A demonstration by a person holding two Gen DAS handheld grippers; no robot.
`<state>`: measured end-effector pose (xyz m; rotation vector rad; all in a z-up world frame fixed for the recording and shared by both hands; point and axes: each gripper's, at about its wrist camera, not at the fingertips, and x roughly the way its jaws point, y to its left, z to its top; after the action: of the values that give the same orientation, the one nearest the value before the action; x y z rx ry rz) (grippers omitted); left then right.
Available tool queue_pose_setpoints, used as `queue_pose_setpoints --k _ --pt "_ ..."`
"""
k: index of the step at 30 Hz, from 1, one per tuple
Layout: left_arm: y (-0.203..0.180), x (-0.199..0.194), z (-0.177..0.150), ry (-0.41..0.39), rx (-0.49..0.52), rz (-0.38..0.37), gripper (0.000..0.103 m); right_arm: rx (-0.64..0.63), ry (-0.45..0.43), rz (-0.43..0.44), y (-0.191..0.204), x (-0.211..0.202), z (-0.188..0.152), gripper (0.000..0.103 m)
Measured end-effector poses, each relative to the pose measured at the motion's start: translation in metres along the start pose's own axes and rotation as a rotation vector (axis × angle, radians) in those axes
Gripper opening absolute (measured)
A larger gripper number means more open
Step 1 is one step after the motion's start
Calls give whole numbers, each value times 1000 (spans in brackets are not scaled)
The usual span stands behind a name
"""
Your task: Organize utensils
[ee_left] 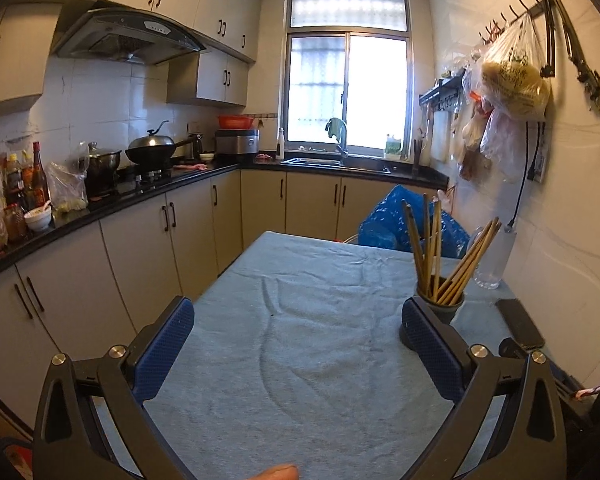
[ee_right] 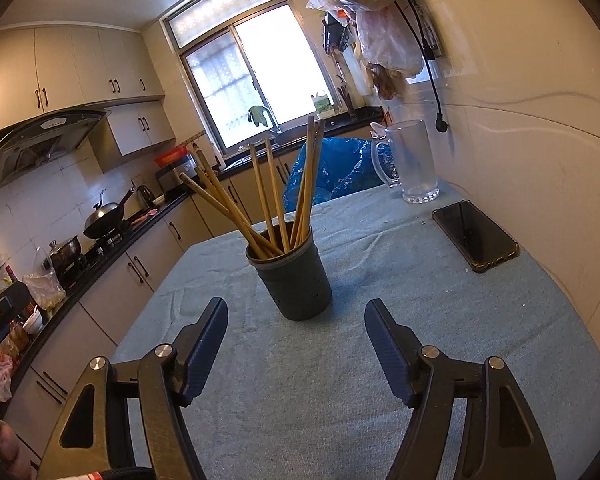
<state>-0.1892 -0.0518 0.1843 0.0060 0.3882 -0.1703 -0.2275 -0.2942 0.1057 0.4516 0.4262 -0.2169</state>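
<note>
Chopsticks stand in dark holder, mid table, toward its right edge. Left gripper and right gripper both spread wide, empty. Left view: finger hides holder base.

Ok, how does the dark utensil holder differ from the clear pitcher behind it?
The utensil holder is dark grey and opaque; the pitcher is clear plastic. The holder is filled with wooden chopsticks; nothing shows inside the pitcher. The holder is the shorter of the two and has no handle; the pitcher has a side handle. The holder stands mid-table, the pitcher by the wall. Both stand upright on the blue cloth.
</note>
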Motion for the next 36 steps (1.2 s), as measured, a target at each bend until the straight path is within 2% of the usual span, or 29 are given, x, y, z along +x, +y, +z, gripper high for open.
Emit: queue_pose_setpoints --k 7,21,33,36 --pt "-3 0 -4 -15 21 37 103 -15 7 0 5 -1 -3 76" --pt "-10 13 -20 99 54 -66 103 -53 21 -18 13 0 -10 77" --pt "-7 21 -34 121 49 3 103 -114 21 -71 19 0 -13 77" --pt "-7 25 -37 143 44 0 103 -128 28 -82 21 1 -15 77"
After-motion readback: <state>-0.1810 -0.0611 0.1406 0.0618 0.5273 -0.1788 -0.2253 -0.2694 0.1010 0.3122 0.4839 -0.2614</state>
